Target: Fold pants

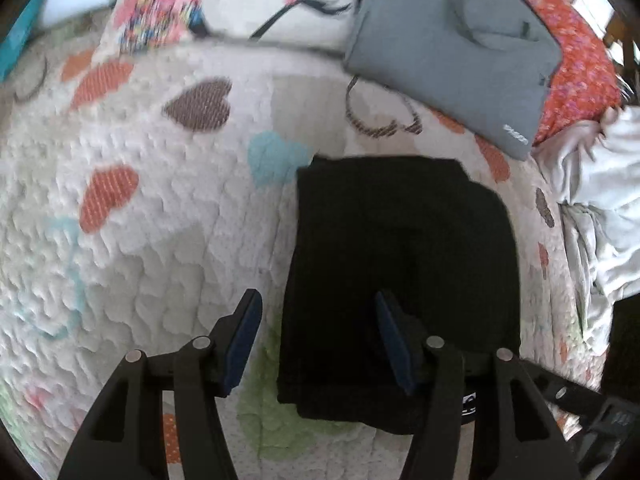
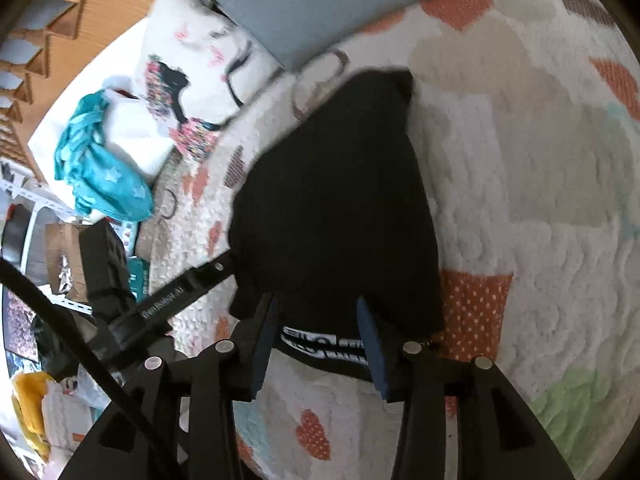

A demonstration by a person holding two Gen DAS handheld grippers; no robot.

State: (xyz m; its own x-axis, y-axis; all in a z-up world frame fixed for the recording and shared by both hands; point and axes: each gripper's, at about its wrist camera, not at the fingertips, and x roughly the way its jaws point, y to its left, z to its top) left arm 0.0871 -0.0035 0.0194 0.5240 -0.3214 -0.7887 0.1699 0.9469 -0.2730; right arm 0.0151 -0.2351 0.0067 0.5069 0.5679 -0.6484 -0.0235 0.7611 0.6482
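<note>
Folded black pants flat on heart quilt, below grey pouch; left gripper and right gripper above pants, fingers apart, holding nothing.

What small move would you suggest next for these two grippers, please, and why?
Probably draw both back. The black folded pants already lie as a compact rectangle on the white heart-patterned quilt, and the left gripper and right gripper are open, gripping nothing.
</note>
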